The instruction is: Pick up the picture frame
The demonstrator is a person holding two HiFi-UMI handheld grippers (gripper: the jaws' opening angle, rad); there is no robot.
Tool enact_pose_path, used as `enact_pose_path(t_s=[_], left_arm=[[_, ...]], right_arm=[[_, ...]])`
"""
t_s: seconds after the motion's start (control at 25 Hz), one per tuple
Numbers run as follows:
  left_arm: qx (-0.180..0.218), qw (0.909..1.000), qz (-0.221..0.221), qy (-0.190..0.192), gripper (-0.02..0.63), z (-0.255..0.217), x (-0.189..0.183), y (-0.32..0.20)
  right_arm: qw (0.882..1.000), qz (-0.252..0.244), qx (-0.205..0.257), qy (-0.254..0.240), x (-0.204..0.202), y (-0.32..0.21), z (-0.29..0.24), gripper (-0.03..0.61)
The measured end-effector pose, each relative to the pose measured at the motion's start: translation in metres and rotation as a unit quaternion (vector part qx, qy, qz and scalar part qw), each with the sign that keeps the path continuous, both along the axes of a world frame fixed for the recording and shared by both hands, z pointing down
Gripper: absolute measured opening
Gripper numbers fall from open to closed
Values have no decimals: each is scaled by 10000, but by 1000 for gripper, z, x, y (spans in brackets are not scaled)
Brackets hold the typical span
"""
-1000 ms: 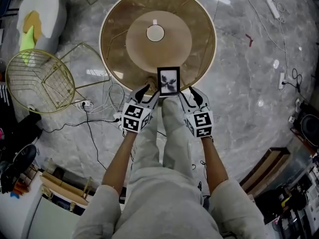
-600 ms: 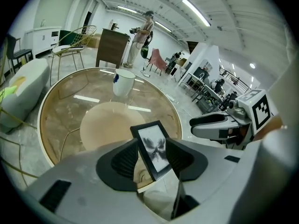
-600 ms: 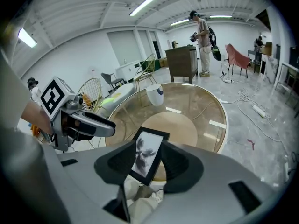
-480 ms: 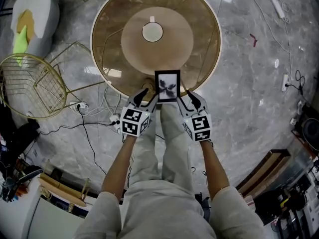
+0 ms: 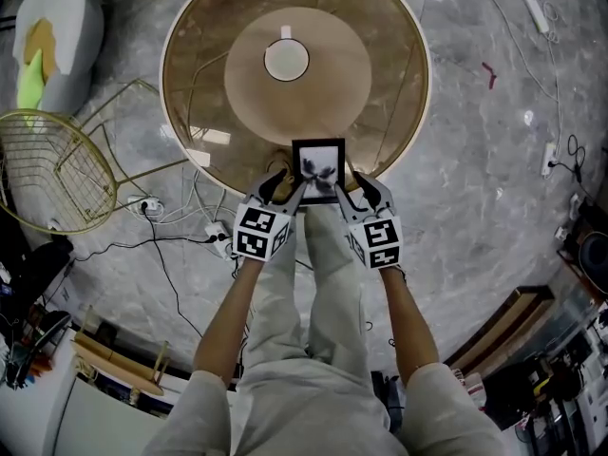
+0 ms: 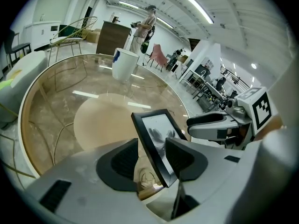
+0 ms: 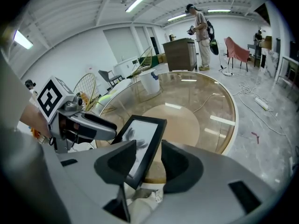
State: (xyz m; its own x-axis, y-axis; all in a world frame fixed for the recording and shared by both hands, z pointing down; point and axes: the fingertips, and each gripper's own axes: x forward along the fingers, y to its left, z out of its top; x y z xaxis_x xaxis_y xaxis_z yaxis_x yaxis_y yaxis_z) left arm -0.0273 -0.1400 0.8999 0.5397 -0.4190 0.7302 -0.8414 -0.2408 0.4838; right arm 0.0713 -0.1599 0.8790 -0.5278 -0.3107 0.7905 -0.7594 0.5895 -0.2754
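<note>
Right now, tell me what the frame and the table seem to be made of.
Frame: black moulding with a dull, even finish, wood or plastic, I cannot tell which; the picture's front has a faint sheen, perhaps glazing. Table: clear, brown-tinted glass top, since the floor shows through it and lights reflect off it. The tan disc at its middle looks like wood.

Black frame (image 5: 318,169) filled with grey and white, amber glass table (image 5: 199,74) rimmed in white, grey marbled floor (image 5: 475,188), gold wire chair (image 5: 52,174) at left
</note>
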Motion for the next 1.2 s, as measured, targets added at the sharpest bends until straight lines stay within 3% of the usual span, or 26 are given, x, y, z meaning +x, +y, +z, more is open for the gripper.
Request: enact_pose_path(t_s=[0.76,1.04,1.2], left_arm=[[-74,9999,-141,33,169,15,7,-1],[-14,9998,-187,-99,130,16,3,-2],[-38,9997,-219,-66,109,17,3,-1]], right_arm=[[9990,182,-362,-191,-5,1,31,140],[9990,228,-354,-172,-7,2,30,93],[9986,332,-358,-197,-8,2,30,101]])
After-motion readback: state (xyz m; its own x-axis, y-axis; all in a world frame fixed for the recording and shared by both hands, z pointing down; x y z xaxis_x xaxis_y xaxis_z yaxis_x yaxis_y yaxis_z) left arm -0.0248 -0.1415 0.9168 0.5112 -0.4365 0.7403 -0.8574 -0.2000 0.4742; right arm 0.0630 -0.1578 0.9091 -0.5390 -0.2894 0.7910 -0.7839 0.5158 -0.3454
